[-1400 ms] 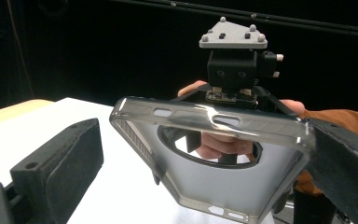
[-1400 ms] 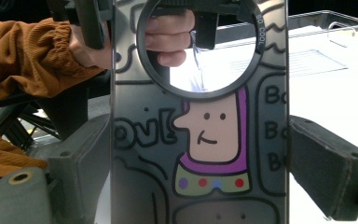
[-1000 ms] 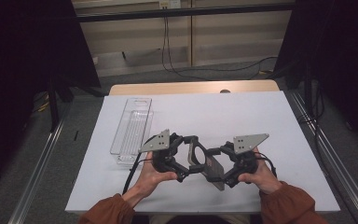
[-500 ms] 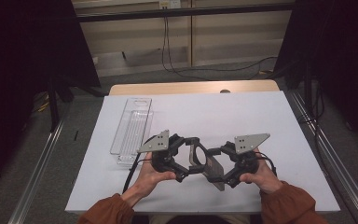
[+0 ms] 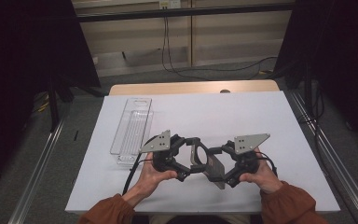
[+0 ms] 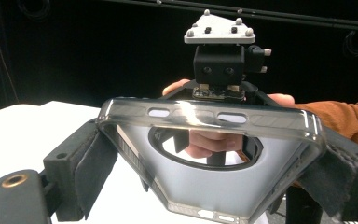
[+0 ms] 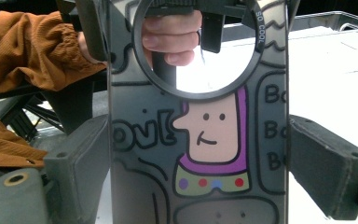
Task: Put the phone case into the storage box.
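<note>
Two tongs are counted, the left tongs [image 5: 186,161] and the right tongs [image 5: 223,163]. One phone case [image 5: 208,163], one clear tray [image 5: 131,130] and one worktop [image 5: 205,112] are seen.

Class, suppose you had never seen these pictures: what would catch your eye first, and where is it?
A smoky translucent phone case with a round hole and a cartoon figure is held above the white table, near its front edge, between the left gripper and right gripper. A clear plastic tray lies at the table's left.
</note>
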Tool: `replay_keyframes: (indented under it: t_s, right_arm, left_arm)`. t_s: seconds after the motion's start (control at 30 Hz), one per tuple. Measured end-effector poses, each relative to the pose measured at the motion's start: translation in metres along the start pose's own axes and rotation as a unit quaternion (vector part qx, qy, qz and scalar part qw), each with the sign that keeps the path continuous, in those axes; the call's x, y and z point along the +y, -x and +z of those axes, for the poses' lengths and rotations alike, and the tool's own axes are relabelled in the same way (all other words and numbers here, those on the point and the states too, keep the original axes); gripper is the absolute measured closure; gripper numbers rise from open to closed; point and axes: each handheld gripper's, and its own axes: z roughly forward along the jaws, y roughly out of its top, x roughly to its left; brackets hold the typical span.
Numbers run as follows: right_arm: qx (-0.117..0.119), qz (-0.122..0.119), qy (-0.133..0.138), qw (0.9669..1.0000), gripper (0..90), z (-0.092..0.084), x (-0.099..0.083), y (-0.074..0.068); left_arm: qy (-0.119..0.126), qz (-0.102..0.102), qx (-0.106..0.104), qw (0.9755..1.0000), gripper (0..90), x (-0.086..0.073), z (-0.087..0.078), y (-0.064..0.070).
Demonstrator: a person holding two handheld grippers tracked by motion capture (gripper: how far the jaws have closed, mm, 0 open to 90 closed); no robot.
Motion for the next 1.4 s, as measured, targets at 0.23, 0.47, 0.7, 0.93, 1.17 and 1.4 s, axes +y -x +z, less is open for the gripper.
replay_keyframes:
  t_s: [0.23, 0.47, 0.7, 0.93, 1.17, 1.4]
  right_arm:
    - [0.002, 0.011, -0.008, 0.9999, 9.7, 0.003, -0.002, -0.001]
    - [-0.006, 0.010, -0.004, 0.9999, 1.7, 0.004, -0.001, -0.003]
    - [-0.024, 0.015, 0.002, 0.9996, 1.6, 0.001, -0.003, -0.003]
    - [-0.020, 0.018, 0.005, 0.9996, 0.3, -0.001, -0.003, -0.002]
    - [-0.033, 0.022, 0.014, 0.9991, 0.3, -0.006, -0.003, -0.001]
    - [-0.065, 0.040, 0.021, 0.9969, 0.9, -0.012, -0.004, 0.000]
  left_arm:
    - [-0.006, 0.001, 0.007, 1.0000, 11.8, 0.000, 0.003, 0.004]
    - [-0.011, 0.001, 0.019, 0.9998, 12.0, 0.001, 0.004, 0.004]
    - [-0.014, -0.002, 0.022, 0.9997, 12.1, 0.001, 0.002, 0.002]
    - [-0.009, -0.003, 0.028, 0.9996, 12.6, 0.002, 0.000, 0.000]
    - [0.000, -0.005, 0.038, 0.9993, 12.7, 0.004, -0.004, 0.000]
    - [0.000, -0.007, 0.064, 0.9979, 12.7, 0.008, -0.013, -0.005]
